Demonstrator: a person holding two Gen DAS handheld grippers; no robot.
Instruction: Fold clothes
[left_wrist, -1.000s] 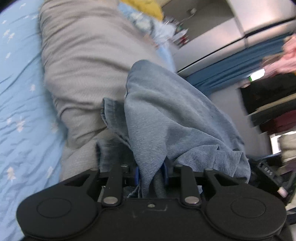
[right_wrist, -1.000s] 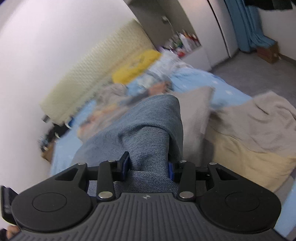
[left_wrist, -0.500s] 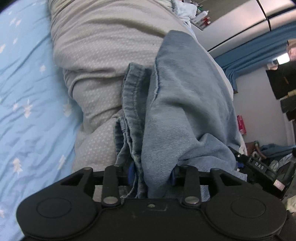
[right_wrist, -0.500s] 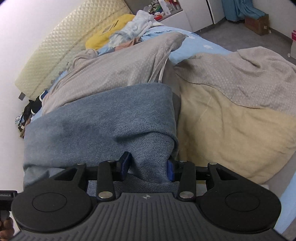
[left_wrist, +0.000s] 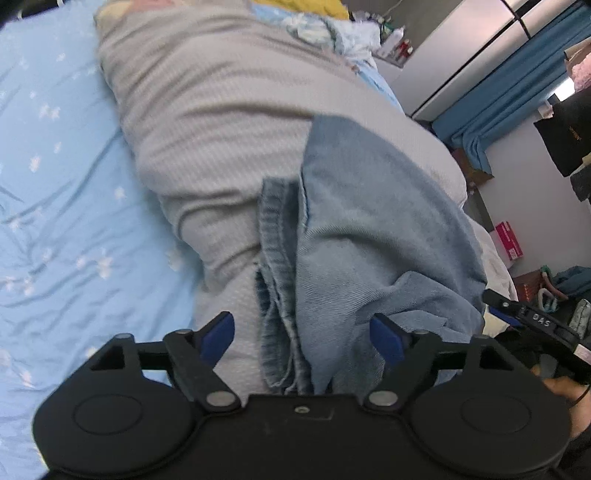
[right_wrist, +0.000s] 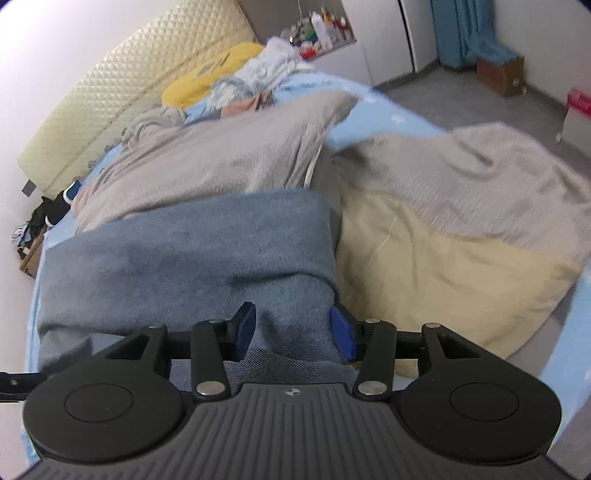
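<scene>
Folded denim garment (left_wrist: 369, 236) lies doubled on the grey duvet (left_wrist: 229, 122) on the bed. Left hand-held gripper (left_wrist: 303, 338) has just been opening; pads spread clear of the cloth between them. Right hand-held gripper (right_wrist: 293, 328), also opening, still pinches the fold (right_wrist: 291, 325). Release remains; further folds possible. The lumpy duvet gives an uneven base.

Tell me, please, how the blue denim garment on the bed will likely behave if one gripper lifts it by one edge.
The denim garment would probably sag and unfold: it already lies in soft layers over the grey quilt. It looks thick, with a heavy stitched hem, so likely weighty for cloth. Its coarse weave should hardly slip.
</scene>
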